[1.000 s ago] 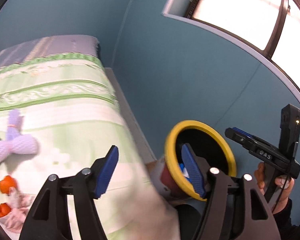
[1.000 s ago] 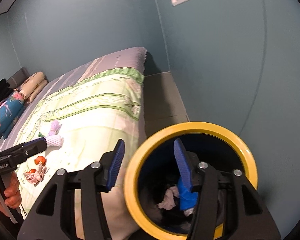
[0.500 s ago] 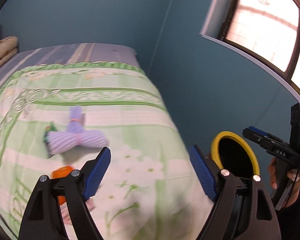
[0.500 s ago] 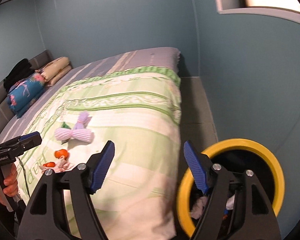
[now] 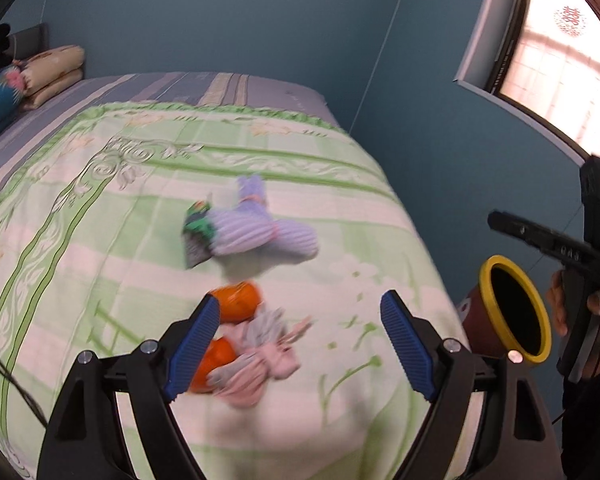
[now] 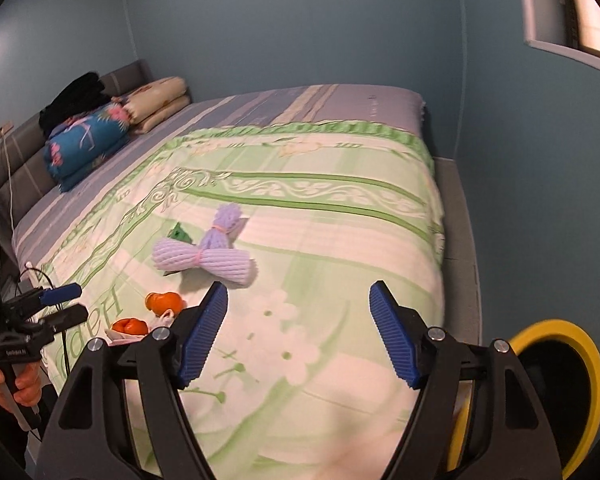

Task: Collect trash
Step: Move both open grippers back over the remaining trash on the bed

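Both tools have swung away from the bin and back over the bed. The left gripper [image 5: 300,344] stands wide and released, nothing between its blue pads; its jaws were opening as it turned, then settled. A second ago one of its pads sat at the mouth of the yellow-rimmed bin [image 5: 514,312]; now the bin stands off to its right, beside the bed. The right gripper [image 6: 297,334] is likewise spread and empty, and its jaws have also just opened — the bin's rim has slid to the lower right corner of its view.

So a drop looks finished, and the next round is starting. Left on the green quilt [image 5: 99,260]: orange peel [image 5: 235,302] and a crumpled pink tissue [image 5: 259,364] just ahead of the left gripper, and farther on a lilac foam net [image 6: 209,258] with a green wrapper [image 5: 197,228] tucked against it — all still to collect.
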`<state>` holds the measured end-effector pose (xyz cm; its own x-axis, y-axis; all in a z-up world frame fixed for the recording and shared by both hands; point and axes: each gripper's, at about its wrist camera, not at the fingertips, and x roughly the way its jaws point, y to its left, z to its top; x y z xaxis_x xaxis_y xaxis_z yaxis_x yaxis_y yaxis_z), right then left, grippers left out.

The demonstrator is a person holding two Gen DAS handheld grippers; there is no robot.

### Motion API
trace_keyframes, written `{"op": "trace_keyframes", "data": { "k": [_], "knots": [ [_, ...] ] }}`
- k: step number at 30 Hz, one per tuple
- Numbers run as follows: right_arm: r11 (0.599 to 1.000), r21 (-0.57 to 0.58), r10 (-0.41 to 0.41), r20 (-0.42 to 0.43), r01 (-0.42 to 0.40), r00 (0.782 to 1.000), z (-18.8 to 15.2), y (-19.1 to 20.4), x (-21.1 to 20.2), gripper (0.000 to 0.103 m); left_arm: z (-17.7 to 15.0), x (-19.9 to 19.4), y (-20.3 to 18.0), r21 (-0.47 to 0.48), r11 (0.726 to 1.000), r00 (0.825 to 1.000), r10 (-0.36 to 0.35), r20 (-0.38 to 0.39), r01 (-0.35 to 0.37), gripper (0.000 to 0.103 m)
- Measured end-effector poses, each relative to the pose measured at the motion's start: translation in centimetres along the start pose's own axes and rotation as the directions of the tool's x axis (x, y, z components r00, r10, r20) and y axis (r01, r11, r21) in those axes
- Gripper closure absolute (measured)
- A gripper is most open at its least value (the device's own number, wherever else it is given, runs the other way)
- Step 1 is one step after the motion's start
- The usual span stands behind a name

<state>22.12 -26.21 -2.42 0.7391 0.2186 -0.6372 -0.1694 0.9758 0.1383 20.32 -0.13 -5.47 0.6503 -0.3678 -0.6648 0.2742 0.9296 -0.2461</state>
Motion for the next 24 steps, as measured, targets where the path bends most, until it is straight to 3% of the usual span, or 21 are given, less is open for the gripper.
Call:
{"op": "trace_keyframes", "data": {
  "k": [11, 18, 24],
  "knots": [
    [0.993, -0.096, 0.062, -0.058, -0.067, 0.996, 1.2, 4.7, 6.9, 0.033, -4.3, 0.7, 3.6, -0.046, 0.999, 0.999, 0.001, -0.051, -0.003, 0.024],
    [0.987, -0.136, 0.073, -0.105, -0.087, 0.992, 1.5, 6.7, 11.0, 0.034, -5.9, 2.1, 2.9, 0.020, 1.000, 0.998, -0.016, -0.066, 0.017, 0.024],
    [0.977, -0.187, 0.076, -0.145, -0.103, 0.986, 2.1, 8.0, 14.0, 0.034, -5.2, 3.4, 1.9, 0.073, 0.996, 0.996, -0.053, -0.072, 0.058, 0.024]
  ]
}}
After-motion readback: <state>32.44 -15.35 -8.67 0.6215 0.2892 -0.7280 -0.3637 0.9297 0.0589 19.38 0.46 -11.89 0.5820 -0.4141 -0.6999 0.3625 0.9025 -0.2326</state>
